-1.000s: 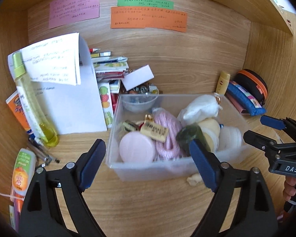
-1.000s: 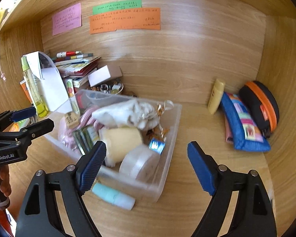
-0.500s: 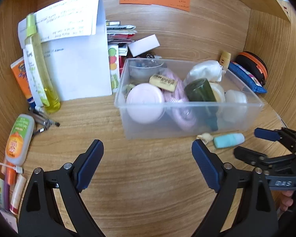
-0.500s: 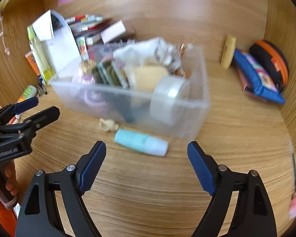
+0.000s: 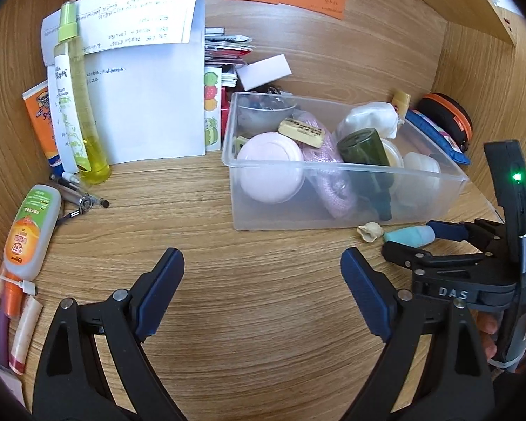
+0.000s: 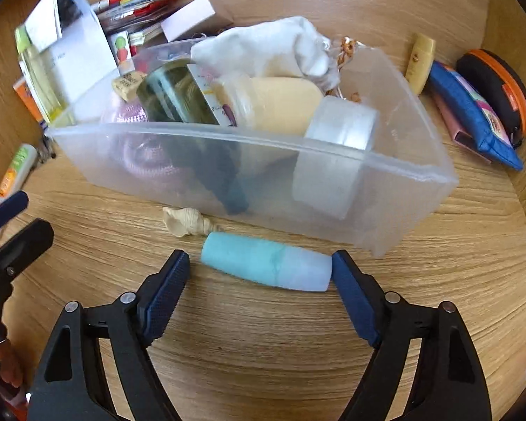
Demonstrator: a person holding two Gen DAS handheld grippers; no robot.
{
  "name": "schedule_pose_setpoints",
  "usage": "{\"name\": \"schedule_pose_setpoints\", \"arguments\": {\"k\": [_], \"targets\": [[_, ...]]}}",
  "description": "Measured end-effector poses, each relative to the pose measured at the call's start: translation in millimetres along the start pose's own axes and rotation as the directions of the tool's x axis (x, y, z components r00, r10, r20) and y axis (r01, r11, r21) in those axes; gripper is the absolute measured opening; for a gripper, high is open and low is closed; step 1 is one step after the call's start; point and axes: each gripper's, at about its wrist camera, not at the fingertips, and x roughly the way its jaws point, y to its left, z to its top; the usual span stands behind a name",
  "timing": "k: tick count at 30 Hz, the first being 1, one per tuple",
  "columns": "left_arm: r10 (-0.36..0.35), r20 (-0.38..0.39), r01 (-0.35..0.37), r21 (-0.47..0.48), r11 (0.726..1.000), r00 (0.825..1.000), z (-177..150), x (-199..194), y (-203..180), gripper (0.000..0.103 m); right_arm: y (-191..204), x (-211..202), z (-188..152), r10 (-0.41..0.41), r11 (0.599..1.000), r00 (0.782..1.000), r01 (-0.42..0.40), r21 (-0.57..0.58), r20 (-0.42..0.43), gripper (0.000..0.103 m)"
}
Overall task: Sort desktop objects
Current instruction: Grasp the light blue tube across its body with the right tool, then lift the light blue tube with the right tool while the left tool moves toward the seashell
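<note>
Right claw (image 6: 259,282) open, straddling teal tube (image 6: 266,266) lengthwise on desk (image 6: 263,333).

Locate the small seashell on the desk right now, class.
In the right wrist view the seashell lies on the wooden desk, just in front of the clear plastic bin and beside the left end of the teal tube.

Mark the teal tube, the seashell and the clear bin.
teal tube (image 6: 267,266), right wrist view, middle of its body.
seashell (image 6: 187,221), right wrist view, centre of the shell.
clear bin (image 6: 336,189), right wrist view, its near front wall.
</note>
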Motion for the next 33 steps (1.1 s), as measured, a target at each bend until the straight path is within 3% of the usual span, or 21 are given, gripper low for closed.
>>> {"name": "schedule_pose_setpoints", "arguments": {"k": [6,14,25,30,33], "targets": [[0.005,-0.004,-0.005,0.01,1.0,1.0,-1,2,-7,0.092,1,-3,-1,-0.019,1.0,1.0,0.019,0.009,0.015,0.071],[0.011,-0.05,-0.009,0.05,0.999,0.999,6,19,-38,0.092,-6,-22,-15,0.054,0.999,0.998,-0.054,0.002,0.039,0.071],[0.059,-0.133,-0.049,0.077,0.996,0.989,15,58,-90,0.091,-72,-50,-20,0.092,0.992,0.987,-0.102,0.071,0.133,0.071],[0.078,-0.171,-0.07,0.053,0.996,0.982,17,70,-100,0.071,-89,-56,-21,0.125,0.988,0.979,-0.137,0.068,0.159,0.071],[0.104,-0.187,-0.099,0.037,0.994,0.977,17,75,-104,0.064,-96,-56,-20,0.144,0.987,0.976,-0.154,0.055,0.165,0.071]]}}
